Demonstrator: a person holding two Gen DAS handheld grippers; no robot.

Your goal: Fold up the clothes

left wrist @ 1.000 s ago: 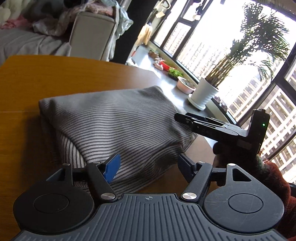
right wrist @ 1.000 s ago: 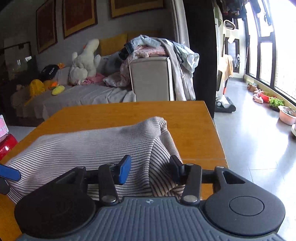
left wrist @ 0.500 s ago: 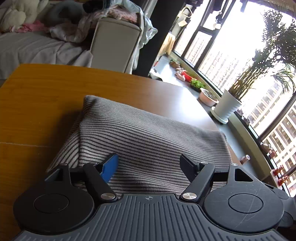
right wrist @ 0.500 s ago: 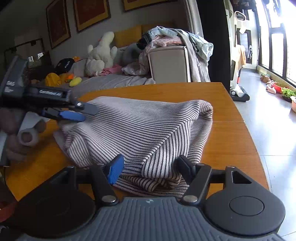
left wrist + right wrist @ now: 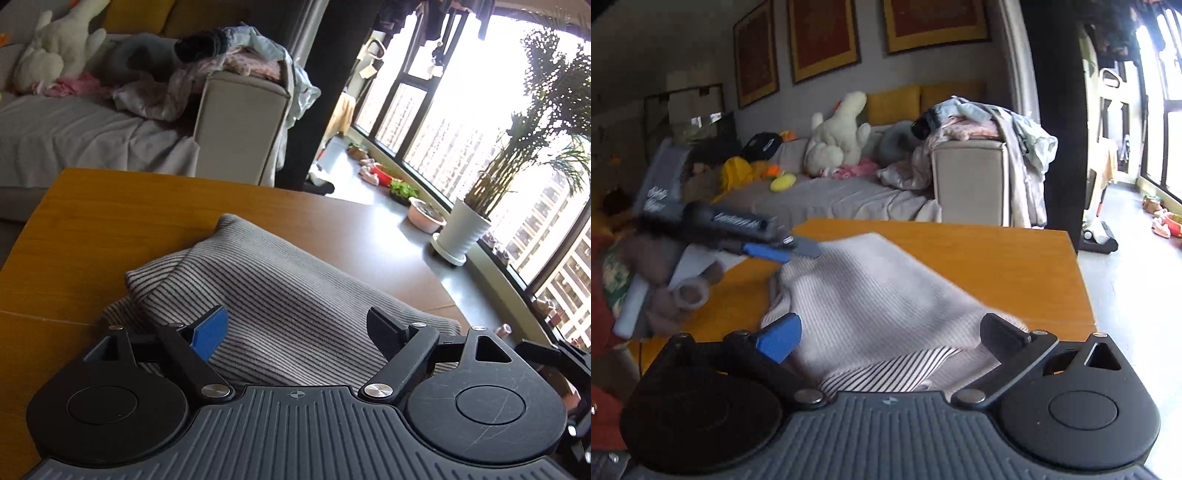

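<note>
A grey striped garment (image 5: 280,295) lies folded in a soft heap on the orange wooden table (image 5: 110,221). My left gripper (image 5: 297,328) hovers just in front of the heap. Its jaws are opening, and the cloth shows between the blue pad and the black finger without being pinched. In the right wrist view the same garment (image 5: 879,295) is blurred. My right gripper (image 5: 890,336) stands at its near edge with jaws opening wide, and its pads are off the fabric. A hand holds the left gripper (image 5: 801,249) at the heap's far left corner.
Beyond the table (image 5: 997,251) a grey sofa (image 5: 831,199) holds plush toys, and a pile of clothes (image 5: 979,122) sits on its armrest. A potted palm (image 5: 465,236) and bowls stand along the window ledge. The table's right edge drops to the floor.
Both grippers have drawn back and lifted a little from the garment, and their jaws have spread wider. The right gripper has let go of the cloth edge, and the heap has settled on the table.
</note>
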